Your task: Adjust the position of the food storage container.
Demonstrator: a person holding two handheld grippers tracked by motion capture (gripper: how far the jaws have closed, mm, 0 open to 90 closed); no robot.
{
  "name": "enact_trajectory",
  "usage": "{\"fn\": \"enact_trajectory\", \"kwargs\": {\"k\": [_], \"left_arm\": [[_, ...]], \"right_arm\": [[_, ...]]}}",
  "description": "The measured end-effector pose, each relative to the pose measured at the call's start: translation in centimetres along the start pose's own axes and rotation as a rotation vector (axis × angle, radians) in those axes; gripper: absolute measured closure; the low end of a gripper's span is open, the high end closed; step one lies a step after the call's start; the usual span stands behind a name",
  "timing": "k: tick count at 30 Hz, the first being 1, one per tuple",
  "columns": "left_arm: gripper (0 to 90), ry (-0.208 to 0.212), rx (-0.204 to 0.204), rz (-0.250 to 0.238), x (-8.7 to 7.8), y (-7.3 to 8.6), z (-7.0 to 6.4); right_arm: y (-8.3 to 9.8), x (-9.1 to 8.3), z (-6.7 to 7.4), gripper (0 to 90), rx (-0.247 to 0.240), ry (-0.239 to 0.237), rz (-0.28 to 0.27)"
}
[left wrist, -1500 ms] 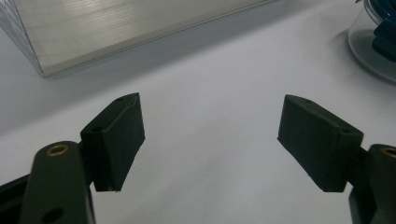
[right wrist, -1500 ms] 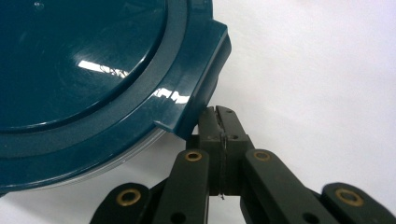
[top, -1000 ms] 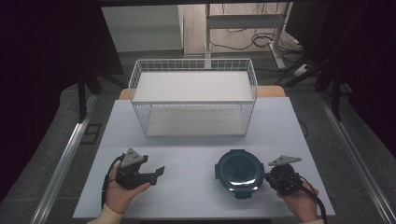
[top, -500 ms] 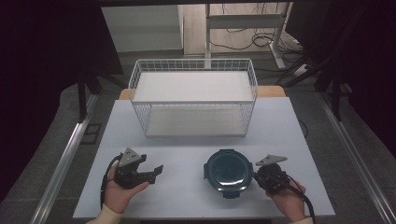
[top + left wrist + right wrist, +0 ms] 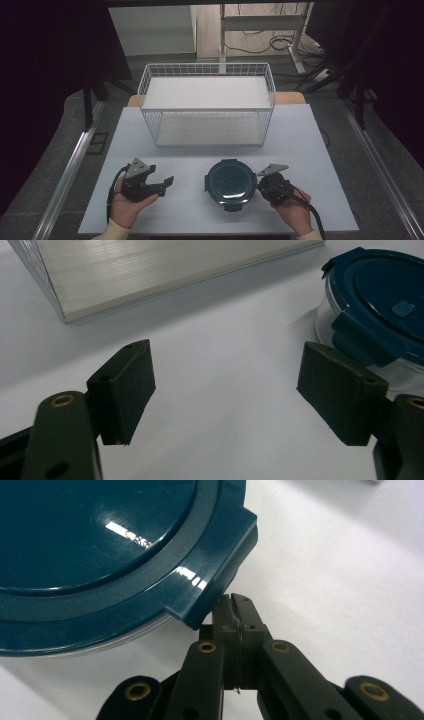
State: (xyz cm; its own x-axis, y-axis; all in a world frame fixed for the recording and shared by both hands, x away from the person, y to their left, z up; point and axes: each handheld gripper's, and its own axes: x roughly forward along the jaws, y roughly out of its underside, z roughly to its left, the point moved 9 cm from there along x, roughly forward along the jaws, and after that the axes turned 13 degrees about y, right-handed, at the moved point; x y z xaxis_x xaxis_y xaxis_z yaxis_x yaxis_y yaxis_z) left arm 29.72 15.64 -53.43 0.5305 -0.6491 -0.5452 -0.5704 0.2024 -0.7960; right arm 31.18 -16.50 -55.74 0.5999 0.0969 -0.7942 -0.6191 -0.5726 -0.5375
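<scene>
A round clear container with a dark teal clip lid (image 5: 229, 181) sits on the white table (image 5: 185, 215) near the front, right of centre. My right gripper (image 5: 260, 186) is shut, its tips pressed against the container's right side. In the right gripper view the closed jaws (image 5: 233, 602) sit just under a latch tab of the lid (image 5: 100, 540), with nothing seen between them. My left gripper (image 5: 168, 181) lies open on the table left of the container, held in a hand. Its wide-apart jaws (image 5: 225, 382) frame bare table, with the container (image 5: 380, 300) at upper right.
A white wire basket (image 5: 207, 66) with a pale floor panel stands across the back middle of the table; its near lower edge (image 5: 150, 275) shows ahead of the left gripper. Table edges drop to a dark floor with cables and a desk frame behind.
The right gripper has moved left, and the container has slid left with it toward the table's middle. The left gripper has stayed in place, open.
</scene>
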Motion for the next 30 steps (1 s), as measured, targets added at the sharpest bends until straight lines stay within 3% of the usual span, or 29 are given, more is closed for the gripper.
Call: {"fn": "enact_trajectory", "kwargs": {"k": [12,25,30], "left_arm": [[23.0,-0.004,-0.005,-0.004,-0.2,0.0,0.2],[23.0,-0.010,-0.006,-0.009,-0.3,-0.1,0.4],[23.0,-0.012,-0.009,-0.009,-0.4,0.0,0.5]], "right_arm": [[-1.6,0.4,2.3,90.0,-0.043,-0.027,-0.014],[-3.6,0.8,5.4,90.0,-0.099,-0.099,-0.033],[-3.9,0.9,5.7,90.0,-0.094,-0.135,-0.052]]}}
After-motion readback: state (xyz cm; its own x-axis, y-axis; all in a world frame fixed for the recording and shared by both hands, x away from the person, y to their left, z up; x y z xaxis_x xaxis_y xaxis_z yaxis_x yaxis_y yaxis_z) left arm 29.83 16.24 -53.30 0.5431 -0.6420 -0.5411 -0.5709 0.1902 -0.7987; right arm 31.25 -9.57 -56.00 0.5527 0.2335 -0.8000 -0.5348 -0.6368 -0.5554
